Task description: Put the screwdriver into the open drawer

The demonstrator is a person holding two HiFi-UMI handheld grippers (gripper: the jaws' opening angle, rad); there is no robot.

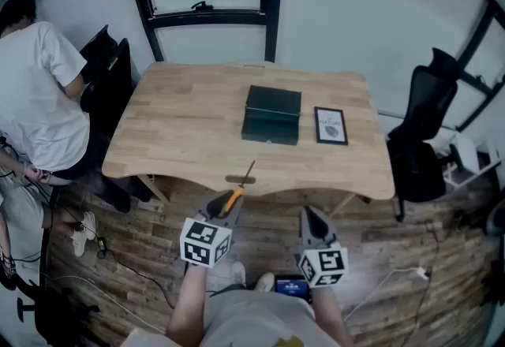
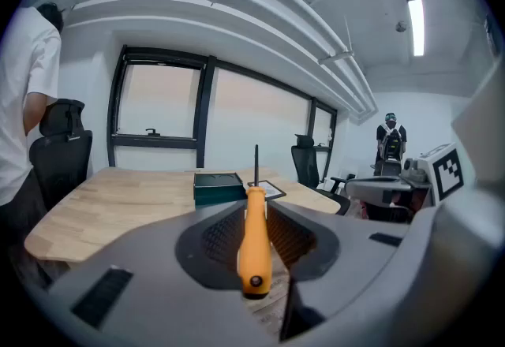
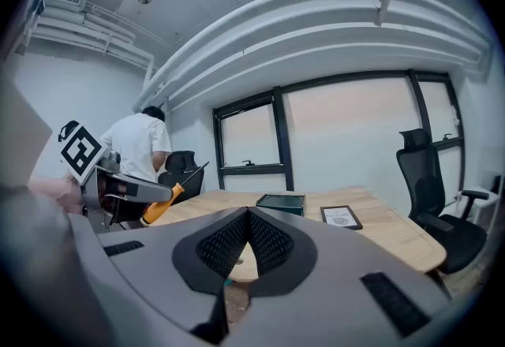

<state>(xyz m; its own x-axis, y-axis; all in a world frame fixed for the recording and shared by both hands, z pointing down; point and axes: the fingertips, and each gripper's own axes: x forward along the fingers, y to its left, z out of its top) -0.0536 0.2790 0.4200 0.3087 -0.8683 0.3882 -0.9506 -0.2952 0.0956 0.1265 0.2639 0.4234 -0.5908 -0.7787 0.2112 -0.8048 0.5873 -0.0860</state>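
The left gripper is clamped on the screwdriver. Its two dark grey jaws are closed just enough to pinch the smooth orange handle between their ribbed inner pads. The handle is rounded, with a small dark hole in its butt end. A thin, straight, dark metal shaft runs out past the jaw tips. Seen from the head view, the handle sits just off the near edge of the table. The shaft reaches over that edge and points across the table top.

The right gripper has its jaws brought together, tip to tip, with nothing between them. It is held just off the table's near edge, beside the left gripper. Its pads show the same fine moulded grid texture, set in matte grey plastic.

The table is pale wood with visible grain, broadly rectangular with rounded corners. Near the middle of the table stands the drawer box, dark green, low and square-edged. A small framed card with a black border lies flat on the table just beside it. A person in a white shirt sits off the table's left end. A black mesh office chair stands off its right end.
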